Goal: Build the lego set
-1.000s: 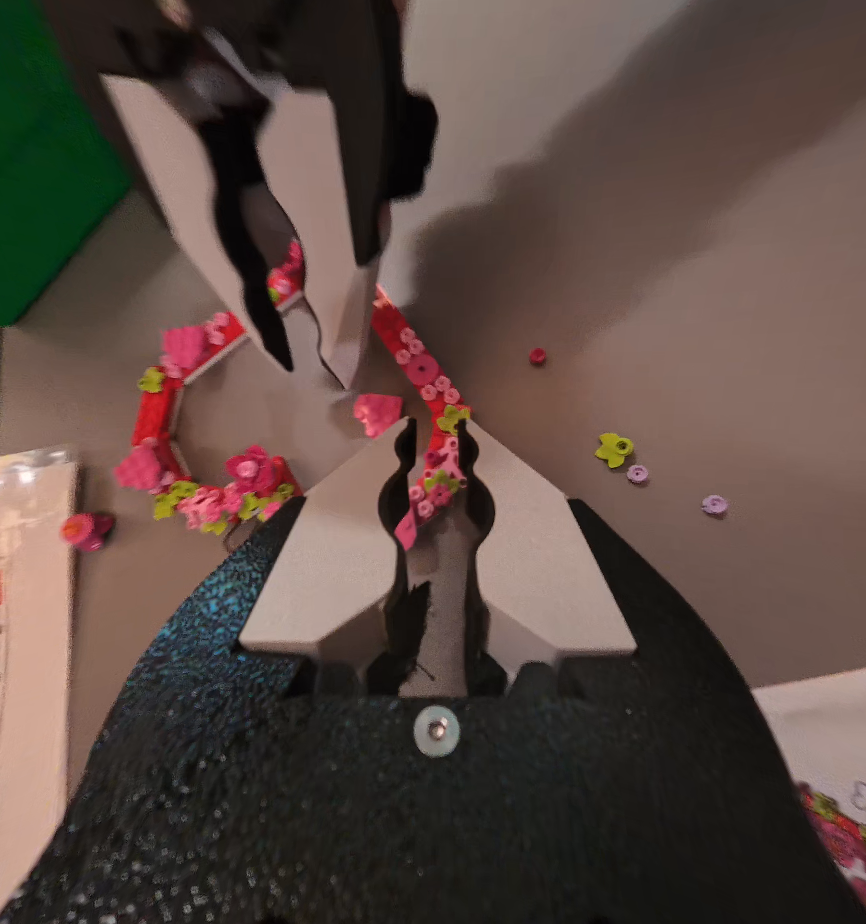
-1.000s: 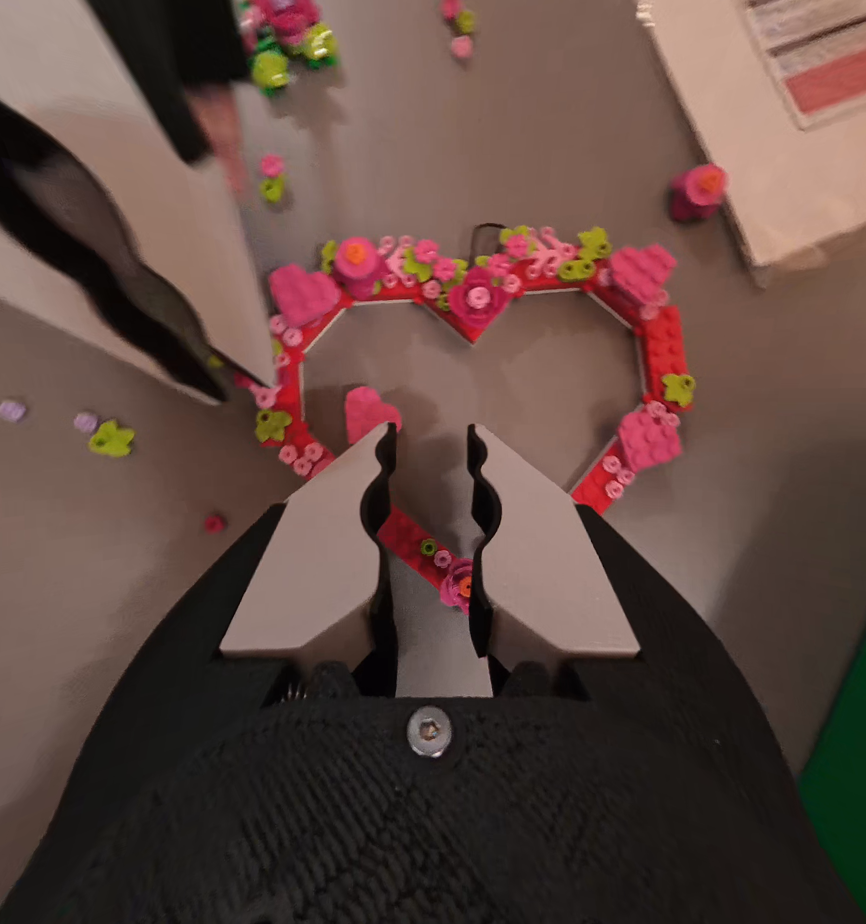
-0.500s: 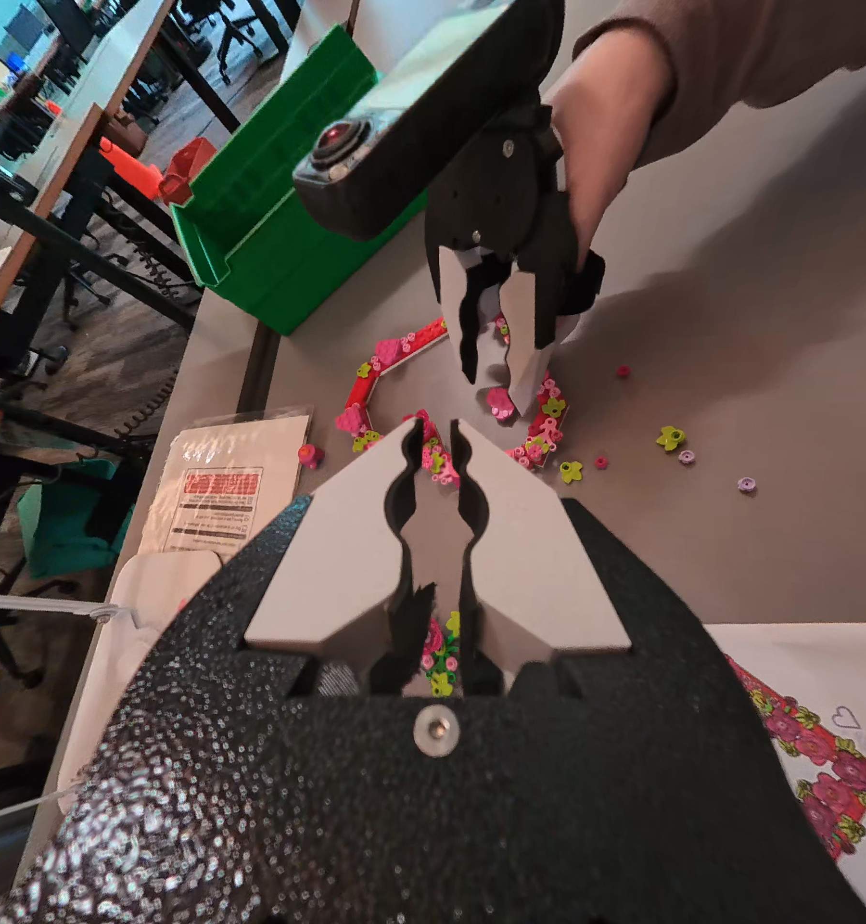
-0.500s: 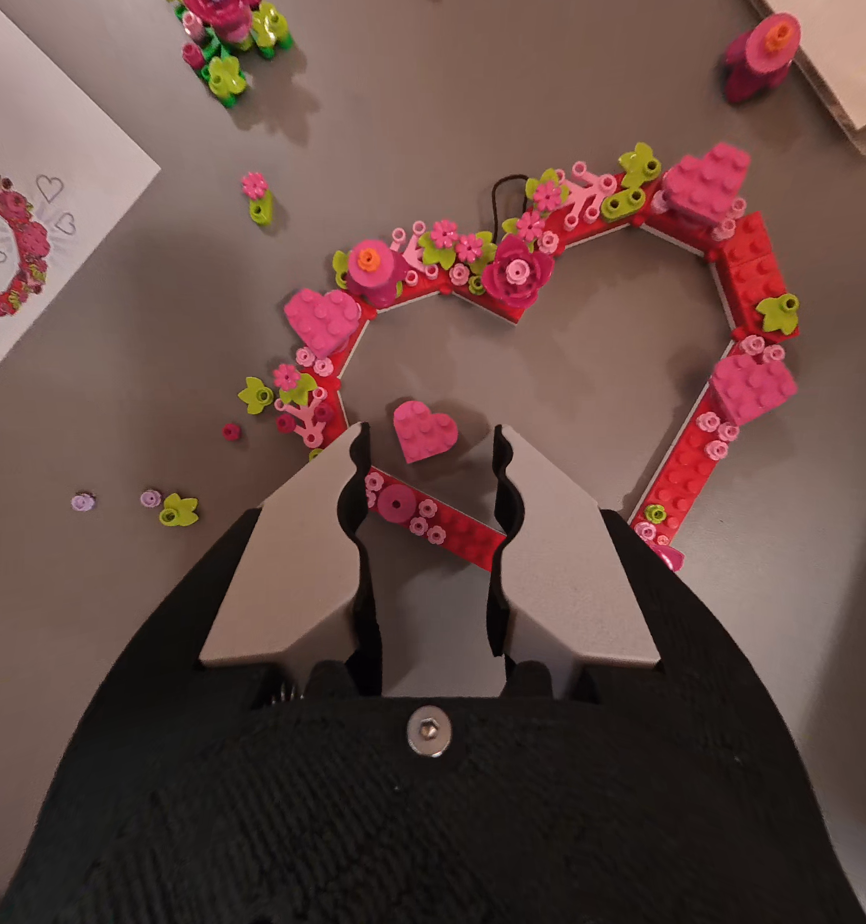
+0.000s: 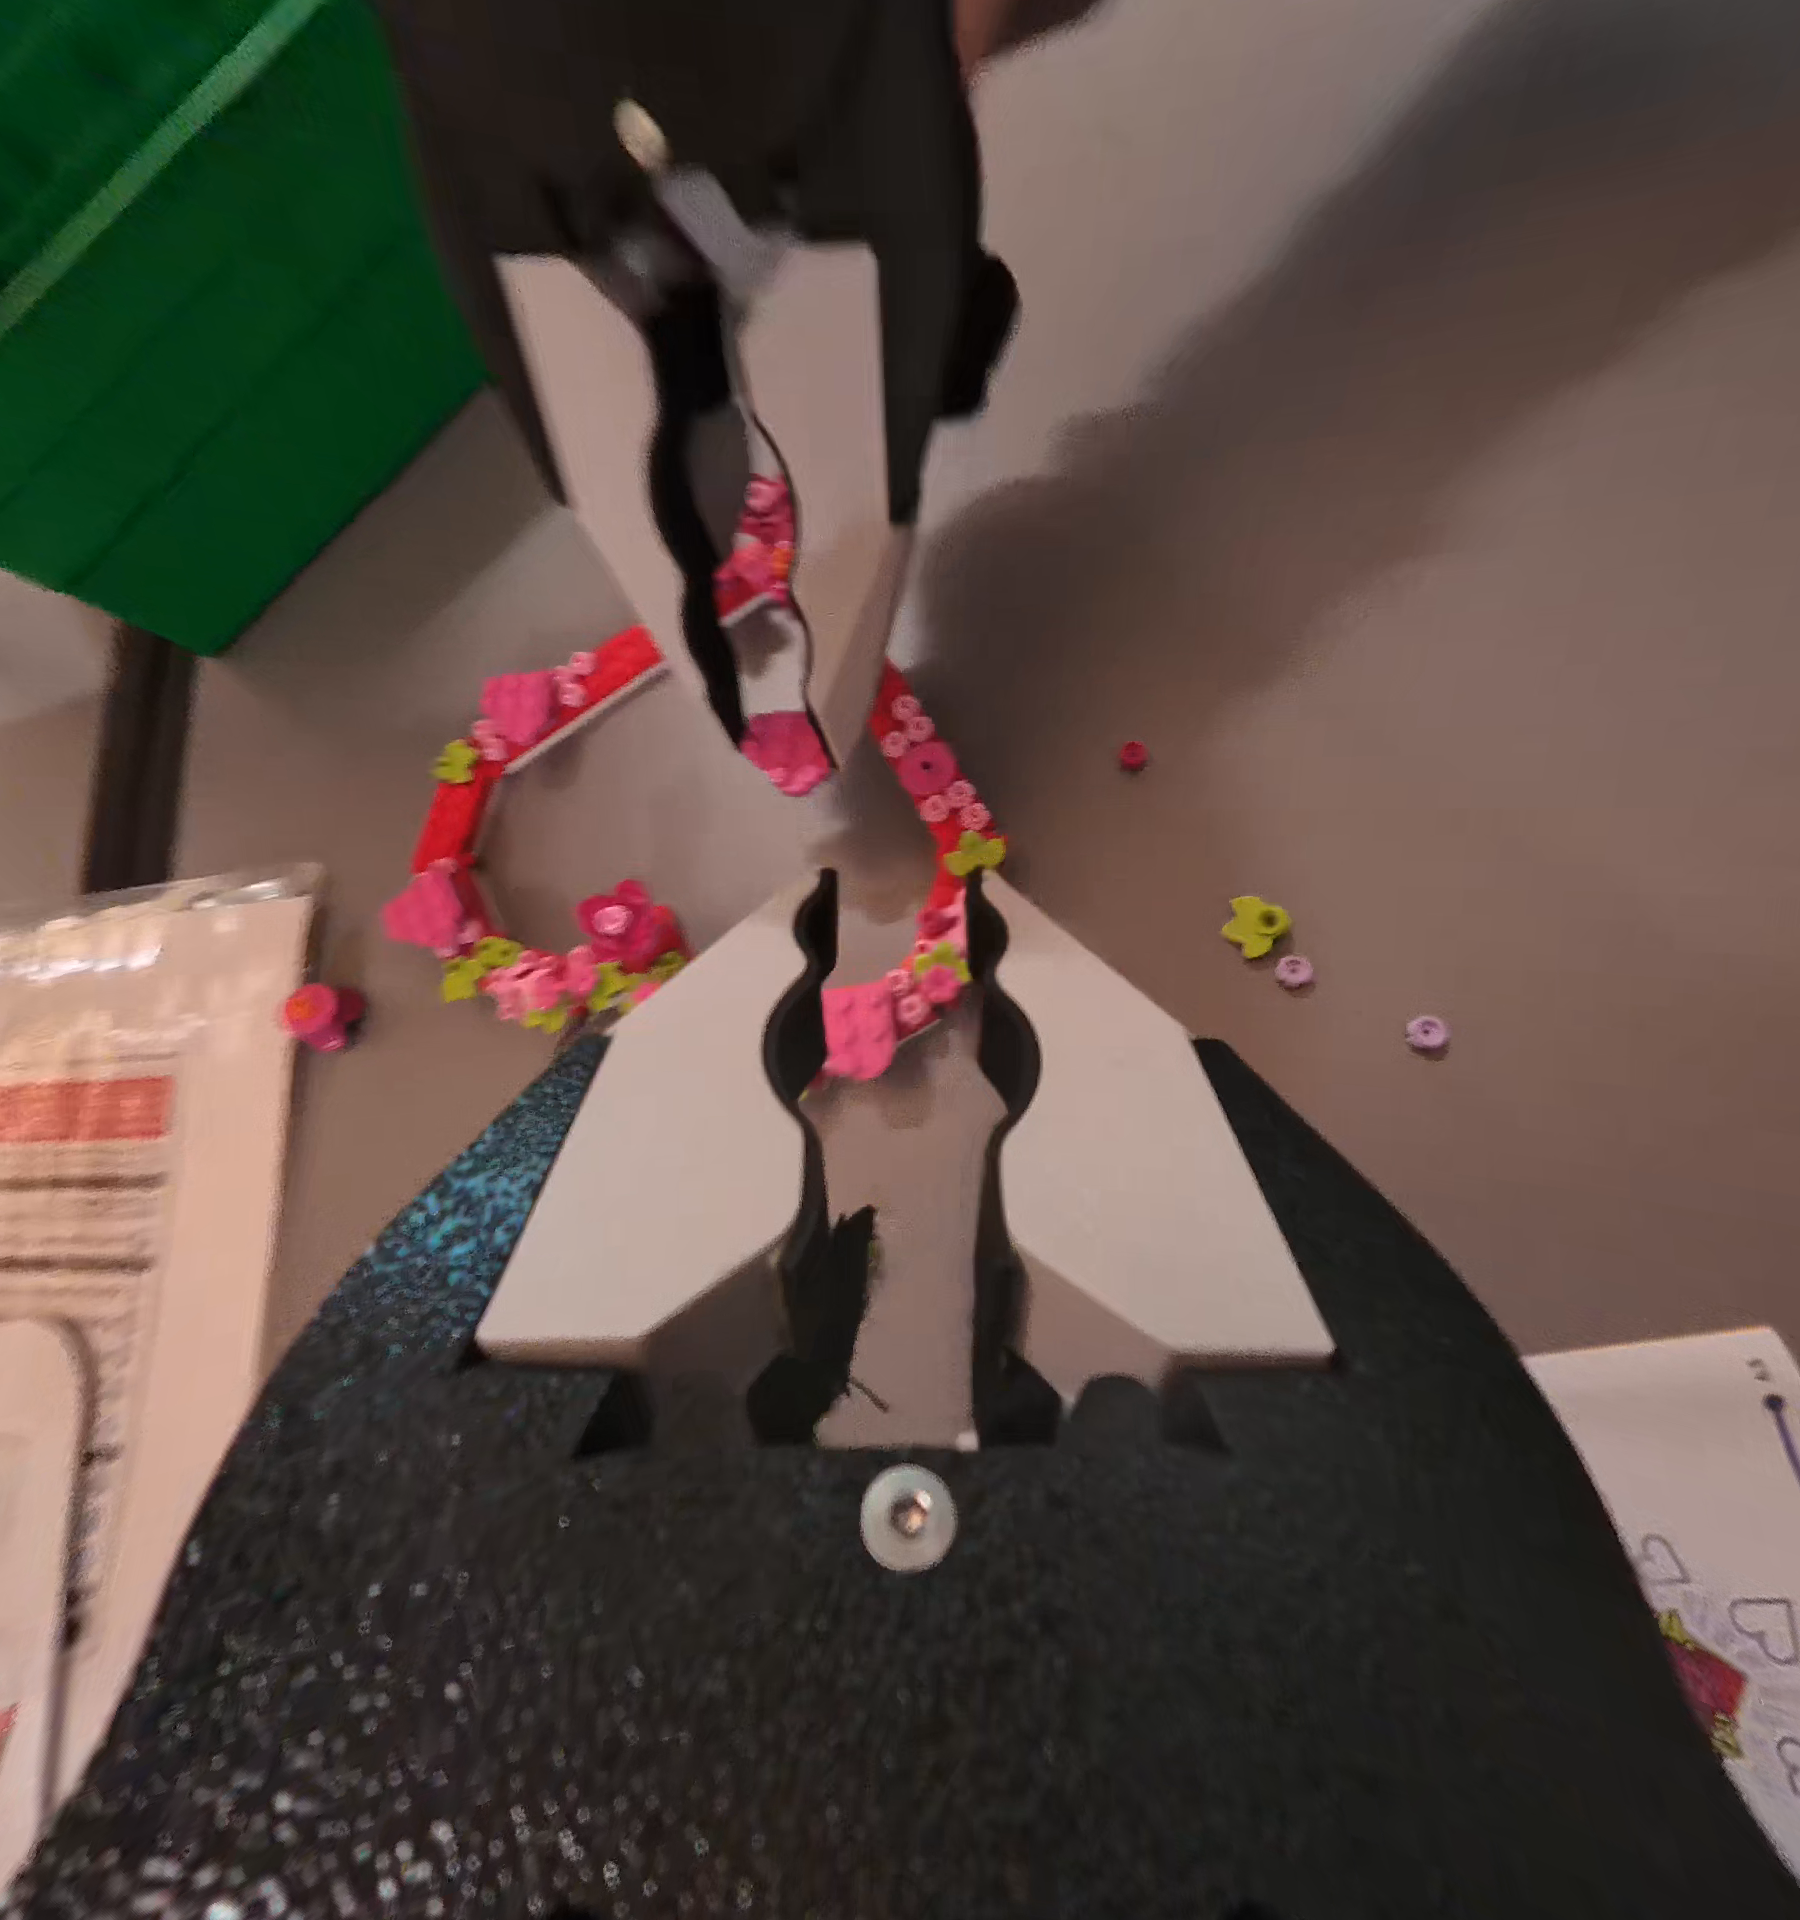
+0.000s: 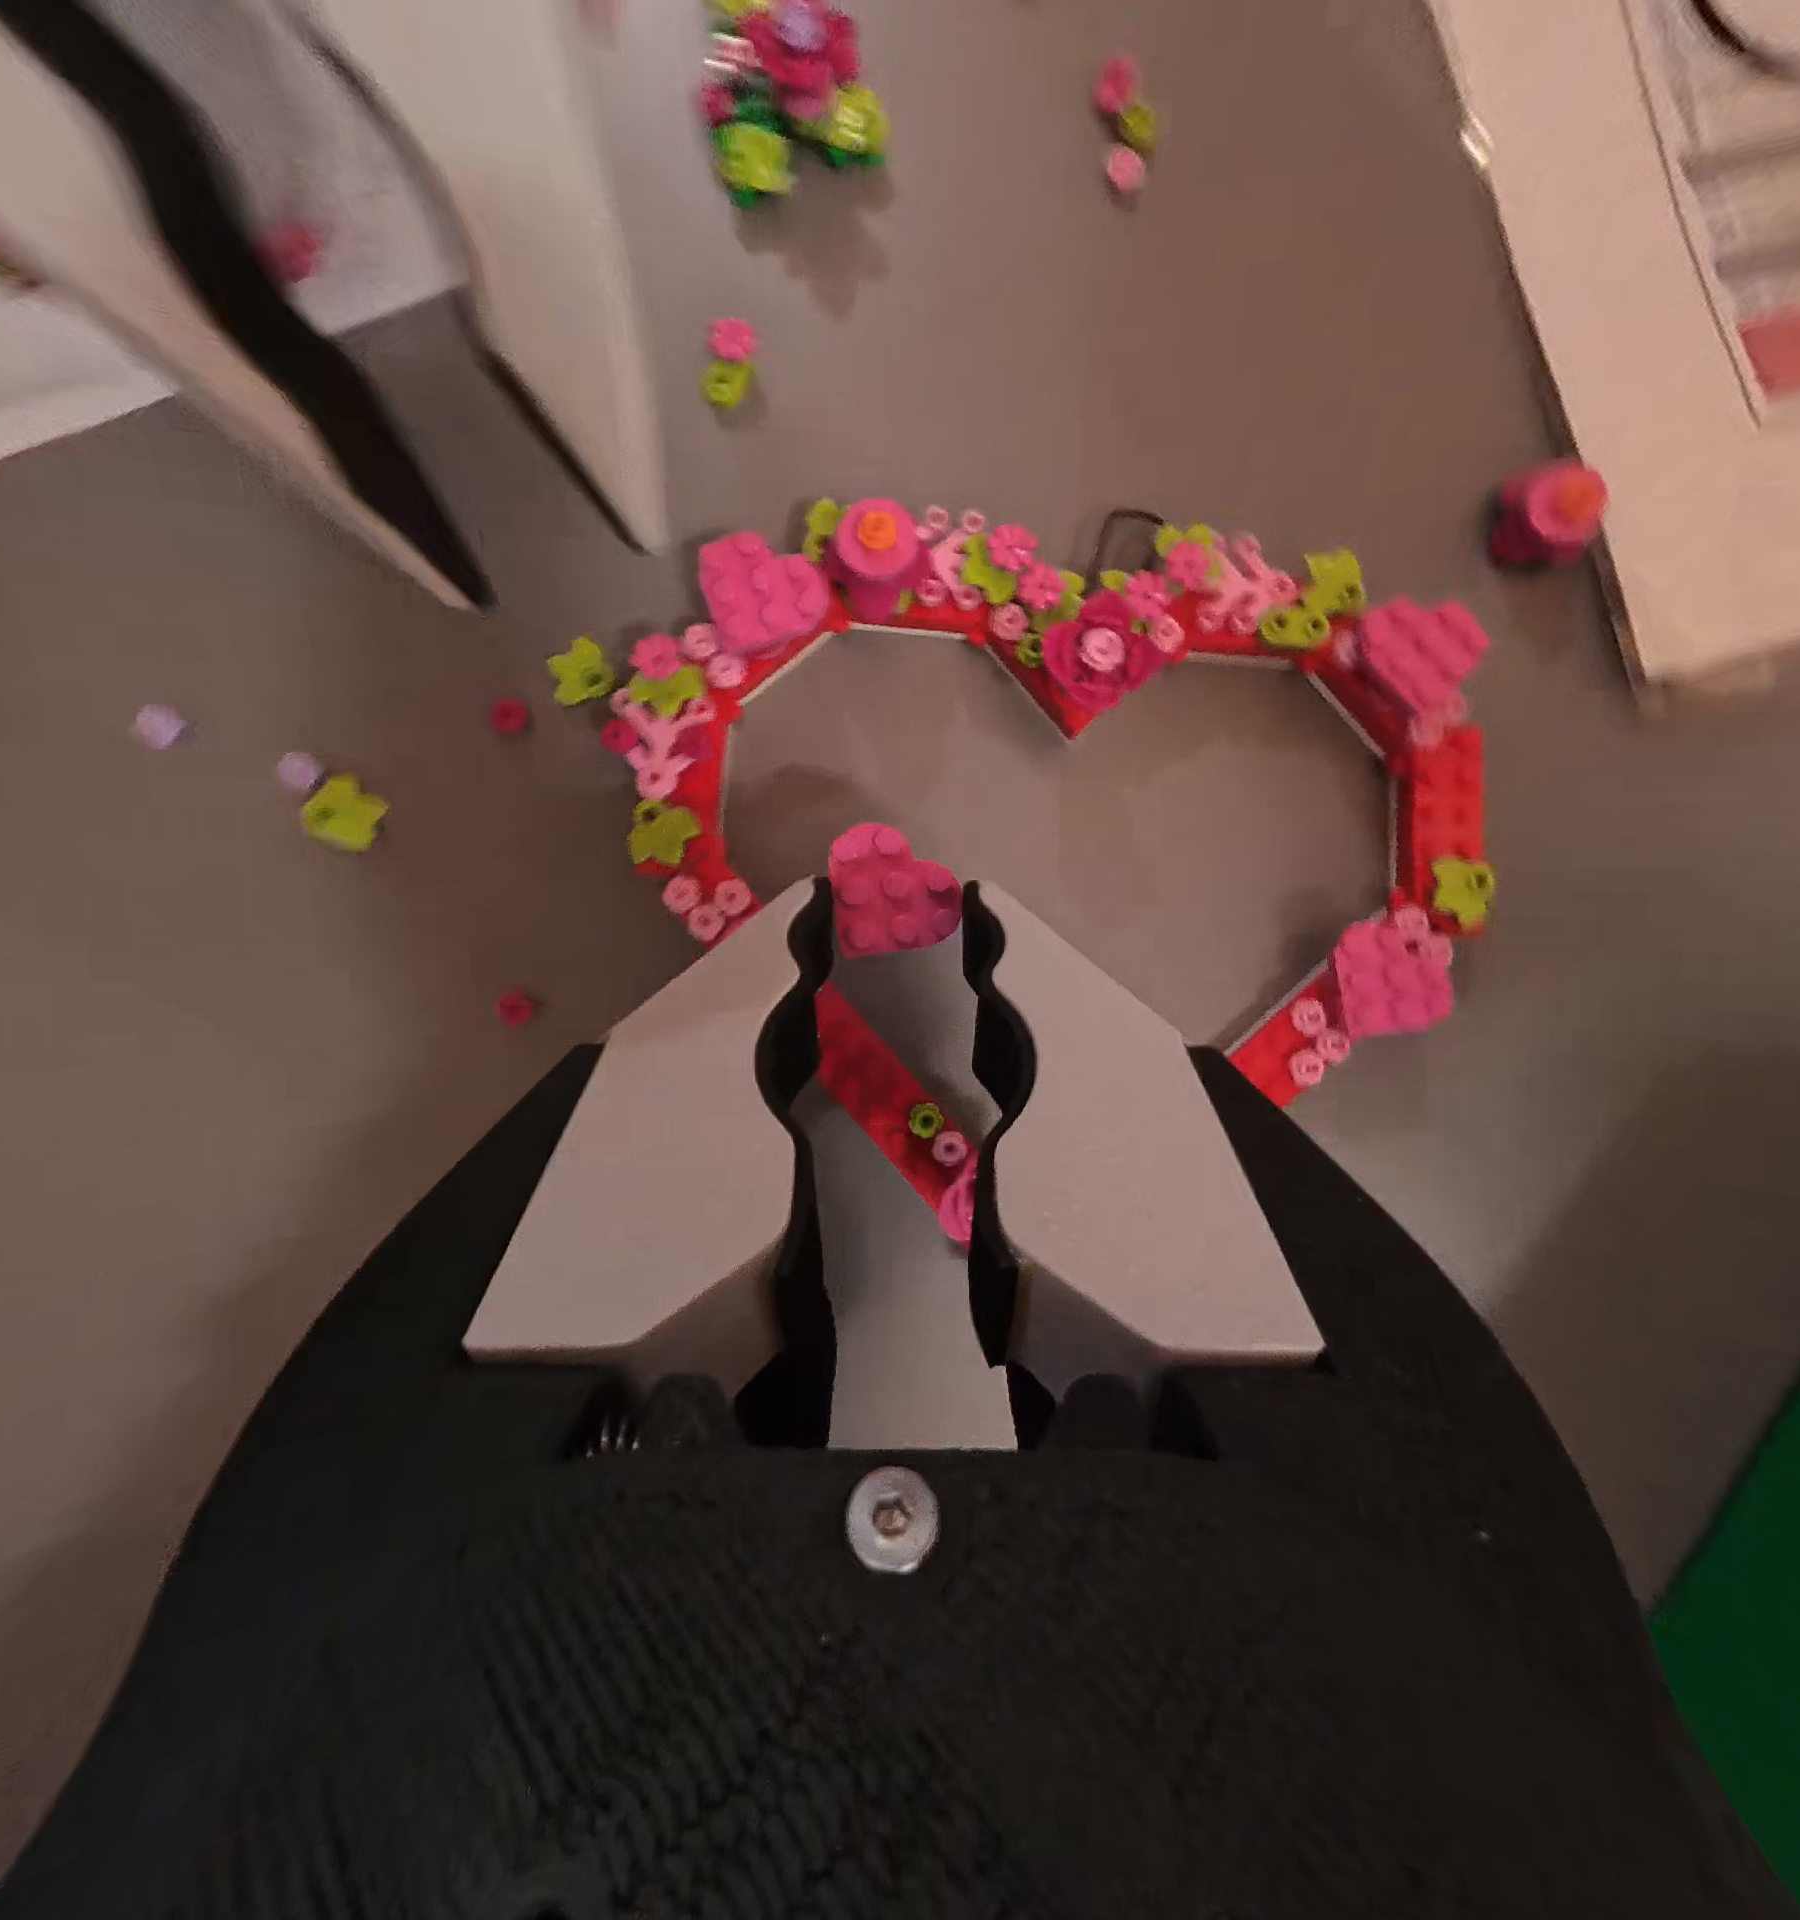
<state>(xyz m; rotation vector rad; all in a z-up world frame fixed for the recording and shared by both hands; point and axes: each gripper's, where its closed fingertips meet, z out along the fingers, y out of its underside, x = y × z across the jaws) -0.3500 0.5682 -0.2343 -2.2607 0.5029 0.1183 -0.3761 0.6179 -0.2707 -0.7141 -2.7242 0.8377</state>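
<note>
A red heart-shaped lego frame (image 6: 1436, 810) with pink hearts, flowers and lime leaves lies on the grey table; it also shows in the left wrist view (image 5: 449, 821). My right gripper (image 6: 894, 899) is shut on a loose pink heart brick (image 6: 891, 883) inside the frame, close to its lower left side. The left wrist view shows the right gripper (image 5: 787, 743) from the front with the heart brick (image 5: 787, 753) at its tips. My left gripper (image 5: 898, 883) is open and empty, just opposite, above the frame's side. It shows blurred in the right wrist view (image 6: 569, 574).
A green bin (image 5: 148, 364) stands behind the frame. A bagged paper (image 5: 75, 1143) and an instruction sheet (image 5: 1758, 1558) lie near me. Loose bits: lime leaf (image 5: 1254, 925), lilac studs (image 5: 1426, 1032), red stud (image 5: 1132, 755), pink flower stack (image 6: 1545, 509), flower cluster (image 6: 792, 94).
My right gripper's jaws narrowed from wide open and closed on the pink heart brick. My left gripper came down close to the frame from higher up, and its jaws opened wider.
</note>
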